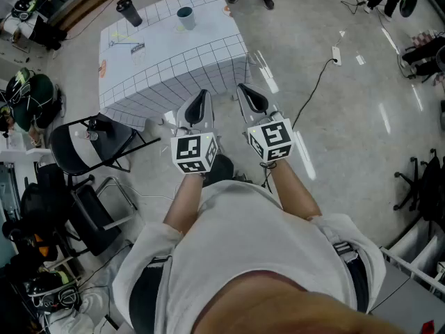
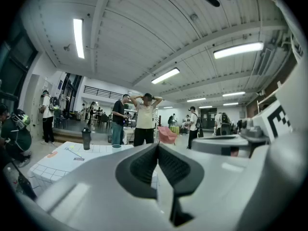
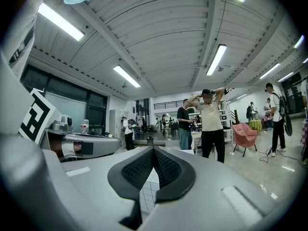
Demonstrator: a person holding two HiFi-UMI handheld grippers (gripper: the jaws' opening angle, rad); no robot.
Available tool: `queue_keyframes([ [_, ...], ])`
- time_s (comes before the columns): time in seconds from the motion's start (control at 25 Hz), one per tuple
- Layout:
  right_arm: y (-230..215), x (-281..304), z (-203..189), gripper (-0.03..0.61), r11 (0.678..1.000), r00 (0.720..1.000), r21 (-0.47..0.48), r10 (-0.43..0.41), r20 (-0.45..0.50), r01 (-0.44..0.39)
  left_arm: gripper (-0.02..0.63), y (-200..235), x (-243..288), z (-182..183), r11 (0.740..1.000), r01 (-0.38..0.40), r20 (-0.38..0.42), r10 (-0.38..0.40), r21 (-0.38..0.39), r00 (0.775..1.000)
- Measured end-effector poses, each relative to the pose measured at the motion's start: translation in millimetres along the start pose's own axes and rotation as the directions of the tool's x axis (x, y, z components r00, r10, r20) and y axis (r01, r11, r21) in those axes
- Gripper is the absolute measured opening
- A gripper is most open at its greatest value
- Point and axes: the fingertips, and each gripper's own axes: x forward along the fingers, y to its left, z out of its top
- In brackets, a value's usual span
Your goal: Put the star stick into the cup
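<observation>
The left gripper (image 1: 197, 107) and right gripper (image 1: 252, 100) are both empty, jaws pressed together, held side by side well short of the table (image 1: 174, 65) at their 11 o'clock. The star stick (image 1: 128, 44) lies flat on the gridded cloth, at roughly 8 o'clock from the cup (image 1: 185, 17) and well apart from it. It shows small here, but seems a thin, light, stiff rod, likely to slip or roll. A pinch across mid-shaft looks best.

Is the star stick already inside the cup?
No: the star stick lies flat on the checked table, apart from the upright cup.
</observation>
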Motion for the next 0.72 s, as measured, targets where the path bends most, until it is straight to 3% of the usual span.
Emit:
queue_keyframes([
  [0.4,-42.6,93.5,3.7,0.000,0.999,0.998,0.000,-0.049,-0.032,0.049,0.003,50.2,97.9,9.8,0.998,0.068,-0.006,-0.068,0.004,0.998],
  [0.72,-46.3,179.6,4.3,0.000,0.998,0.997,0.038,-0.042,-0.064,0.044,0.003,116.1,153.0,14.0,0.996,0.093,-0.027,-0.092,0.004,0.995],
])
